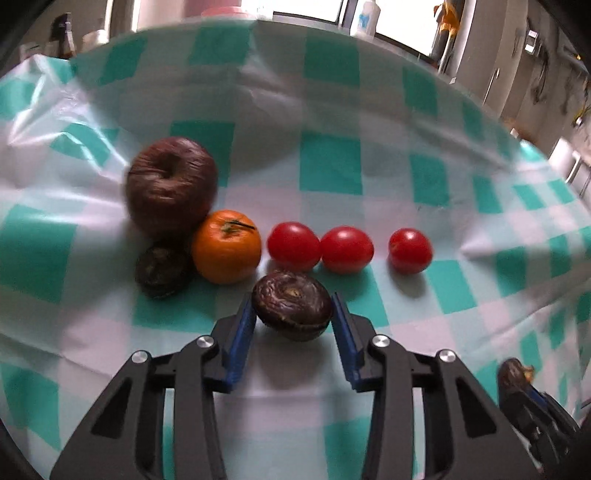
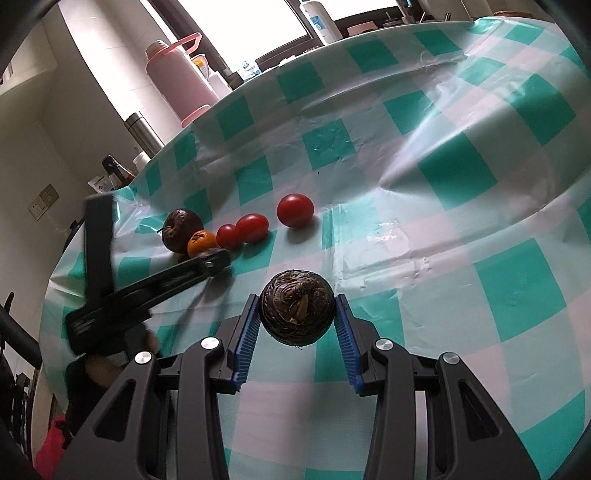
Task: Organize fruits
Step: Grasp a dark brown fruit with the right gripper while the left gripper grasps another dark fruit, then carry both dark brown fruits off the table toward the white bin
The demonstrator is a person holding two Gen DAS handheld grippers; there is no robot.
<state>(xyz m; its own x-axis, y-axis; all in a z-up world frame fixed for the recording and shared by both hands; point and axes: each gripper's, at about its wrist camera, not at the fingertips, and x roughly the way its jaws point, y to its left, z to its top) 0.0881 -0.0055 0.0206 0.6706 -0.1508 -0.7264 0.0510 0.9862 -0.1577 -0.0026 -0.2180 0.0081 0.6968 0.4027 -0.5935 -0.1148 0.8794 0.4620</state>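
My left gripper (image 1: pixel 294 306) is shut on a dark water chestnut (image 1: pixel 293 303), low over the checked tablecloth (image 1: pixel 332 162). Ahead of it lie a wrinkled dark apple (image 1: pixel 170 182), an orange mandarin (image 1: pixel 226 245), another dark chestnut (image 1: pixel 162 271) and three red tomatoes (image 1: pixel 293 245) (image 1: pixel 346 249) (image 1: pixel 410 250) in a row. My right gripper (image 2: pixel 297 314) is shut on a second dark chestnut (image 2: pixel 297 308), held above the cloth. The right wrist view shows the left gripper (image 2: pixel 218 260) by the apple (image 2: pixel 181 229), the mandarin (image 2: pixel 201 242) and the tomatoes (image 2: pixel 295 209).
A pink flask (image 2: pixel 177 81), a steel bottle (image 2: pixel 142 133) and other bottles (image 2: pixel 319 18) stand beyond the table's far edge. The cloth (image 2: pixel 443 177) is wrinkled and ridged on the right. The right gripper shows at the lower right of the left wrist view (image 1: pixel 528 391).
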